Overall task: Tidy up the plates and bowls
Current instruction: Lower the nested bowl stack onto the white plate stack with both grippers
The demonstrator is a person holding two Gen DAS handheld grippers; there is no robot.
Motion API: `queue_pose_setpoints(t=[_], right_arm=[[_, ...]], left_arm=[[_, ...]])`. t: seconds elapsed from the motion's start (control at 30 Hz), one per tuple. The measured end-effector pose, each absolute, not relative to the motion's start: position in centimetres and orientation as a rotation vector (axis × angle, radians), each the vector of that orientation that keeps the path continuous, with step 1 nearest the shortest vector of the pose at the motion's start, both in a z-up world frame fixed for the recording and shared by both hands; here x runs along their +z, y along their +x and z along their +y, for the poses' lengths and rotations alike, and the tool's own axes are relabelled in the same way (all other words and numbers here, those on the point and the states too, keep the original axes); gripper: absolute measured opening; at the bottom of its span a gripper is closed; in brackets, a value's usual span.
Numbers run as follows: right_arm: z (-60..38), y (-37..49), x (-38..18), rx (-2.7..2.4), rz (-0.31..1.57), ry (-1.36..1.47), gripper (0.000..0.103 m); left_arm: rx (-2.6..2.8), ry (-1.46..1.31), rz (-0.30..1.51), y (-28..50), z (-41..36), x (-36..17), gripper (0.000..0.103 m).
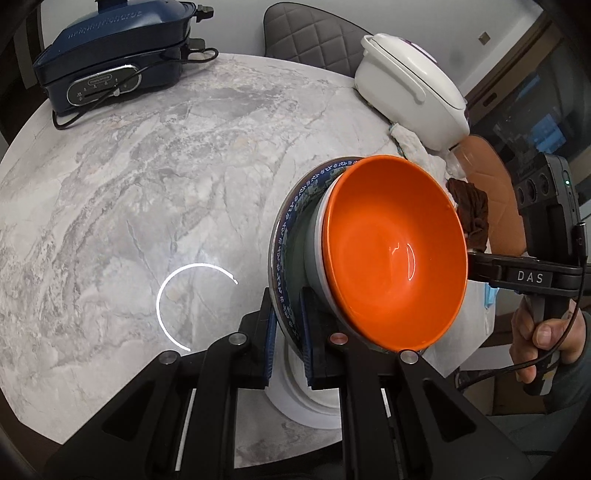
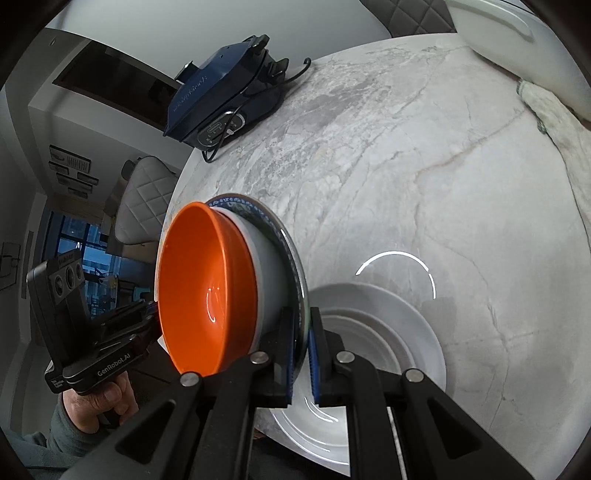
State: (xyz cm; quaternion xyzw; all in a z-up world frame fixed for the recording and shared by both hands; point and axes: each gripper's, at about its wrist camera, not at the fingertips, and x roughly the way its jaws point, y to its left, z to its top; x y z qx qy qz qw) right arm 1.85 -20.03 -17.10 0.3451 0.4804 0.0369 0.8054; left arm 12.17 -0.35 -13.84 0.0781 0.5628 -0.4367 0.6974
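Observation:
A blue-patterned plate (image 1: pixel 291 218) (image 2: pixel 293 254) carries a grey-white bowl (image 1: pixel 314 254) (image 2: pixel 267 273) with an orange bowl (image 1: pixel 395 251) (image 2: pixel 203 288) nested in it. The stack hangs above the table, tilted on edge in both views. My left gripper (image 1: pixel 287 317) (image 2: pixel 153 319) is shut on the plate's rim on one side. My right gripper (image 2: pixel 303 332) (image 1: pixel 476 265) is shut on the opposite rim, its tips partly hidden behind the orange bowl in the left wrist view. A white plate (image 1: pixel 306 410) (image 2: pixel 391 328) lies flat on the marble table (image 1: pixel 147 184) (image 2: pixel 424 166) beneath the stack.
A dark blue electric cooker (image 1: pixel 114 62) (image 2: pixel 218 96) with its cord sits at the table's far side. A white rice cooker (image 1: pixel 410 85) (image 2: pixel 517 29) stands by a white cloth (image 1: pixel 413 144) (image 2: pixel 554 118) and a brown cloth (image 1: pixel 472 214). Quilted chairs (image 1: pixel 310 33) ring the table.

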Motion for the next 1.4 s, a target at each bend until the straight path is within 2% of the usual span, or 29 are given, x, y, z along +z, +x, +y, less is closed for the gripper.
queue_pose_setpoints(t=[0.2, 0.57, 1.07, 1.4], right_arm=[[-20.0, -1.5, -19.5, 0.067, 1.050, 0.769, 0.011], [-19.7, -3.2, -23.6, 0.043, 1.097, 0.786, 0.011], [-19.8, -4.2, -26.7, 0.008, 1.135, 0.806, 0.011], [-19.5, -4.1, -26.6, 0.003, 1.132, 0.768, 0.012]], left_arm=[[-0.971, 0.196, 1.288, 8.4, -0.5, -16.5, 0.010], [-0.959, 0.222, 1.345, 6.3, -0.8, -20.9, 0.010], [-0.975, 0.282, 1.358, 6.1, -1.9, -23.5, 0.010], [-0.983, 0.280, 1.346, 6.4, -1.9, -23.8, 0.010]])
